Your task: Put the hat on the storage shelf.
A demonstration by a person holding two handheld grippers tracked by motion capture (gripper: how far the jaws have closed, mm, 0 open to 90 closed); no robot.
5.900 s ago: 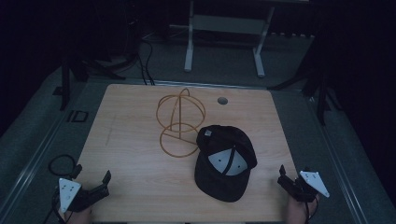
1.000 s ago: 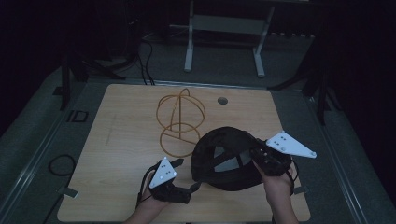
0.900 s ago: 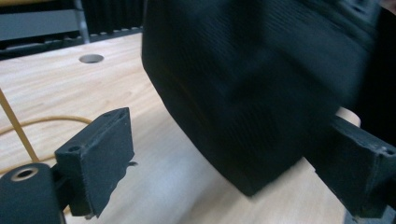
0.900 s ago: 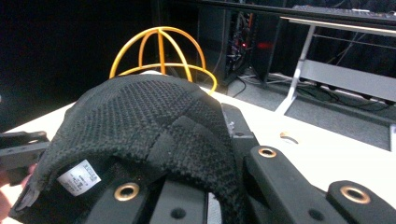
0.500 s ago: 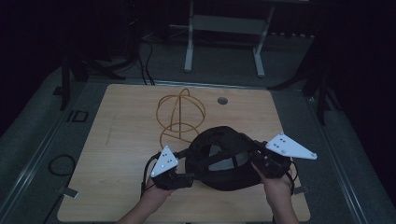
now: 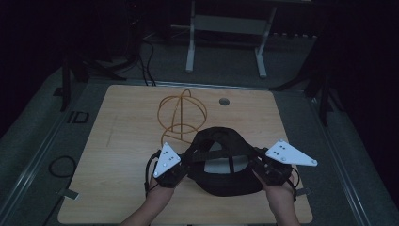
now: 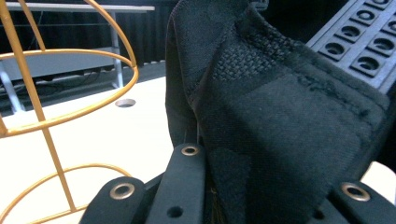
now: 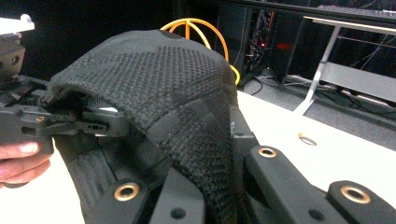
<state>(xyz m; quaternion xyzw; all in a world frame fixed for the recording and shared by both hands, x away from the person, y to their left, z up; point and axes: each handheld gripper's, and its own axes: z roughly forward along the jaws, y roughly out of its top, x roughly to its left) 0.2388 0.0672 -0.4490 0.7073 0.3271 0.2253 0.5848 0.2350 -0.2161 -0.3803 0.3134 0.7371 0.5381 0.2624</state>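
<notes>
Lifted cap [image 6: 221, 155] now clamped by left hand-held gripper [image 6: 181, 170]; fabric weave [image 8: 177, 88] visible close-up.

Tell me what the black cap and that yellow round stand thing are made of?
The black cap looks like soft woven cloth: a coarse knit weave shows, with a smoother, matte patch by the left hand-held gripper. It folds where it is pinched. The yellow stand looks like thin bent wire, probably metal with glossy paint, since its hoops are slim and shine a little.
</notes>
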